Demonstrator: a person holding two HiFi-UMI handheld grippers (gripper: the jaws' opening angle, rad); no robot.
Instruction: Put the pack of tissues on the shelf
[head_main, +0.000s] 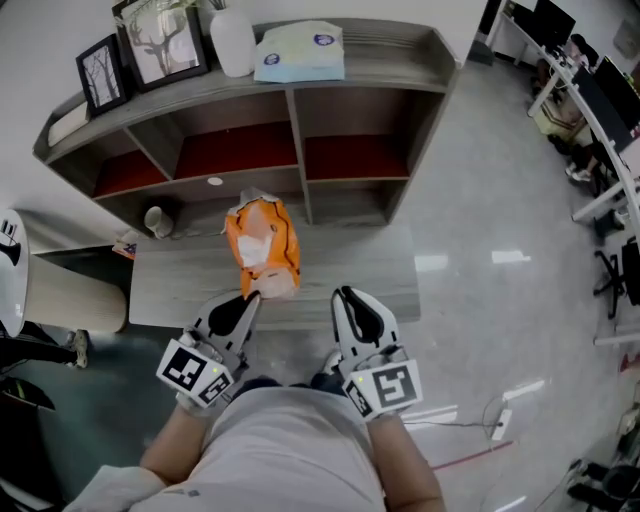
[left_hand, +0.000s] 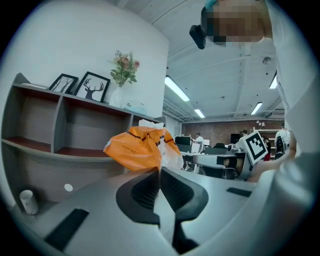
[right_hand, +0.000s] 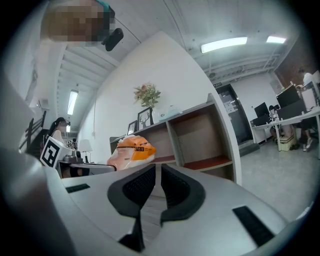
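The pack of tissues (head_main: 263, 245) is orange with a clear end and hangs over the low grey table (head_main: 385, 270), in front of the shelf (head_main: 292, 92). My left gripper (head_main: 252, 296) is shut on the pack's near edge. In the left gripper view the orange wrapper (left_hand: 136, 148) rises straight out of the closed tips of the left gripper (left_hand: 159, 169). My right gripper (head_main: 343, 292) is beside it on the right, shut with nothing in it. In the right gripper view the pack (right_hand: 131, 150) lies off to the left of the right gripper (right_hand: 156, 166).
The shelf's top carries picture frames (head_main: 160, 45), a white vase (head_main: 232, 42) and a pale blue tissue pack (head_main: 300, 52). Its open compartments have red floors (head_main: 355, 155). A paper cup (head_main: 157, 221) stands at the table's far left. Desks and chairs (head_main: 590, 110) fill the right.
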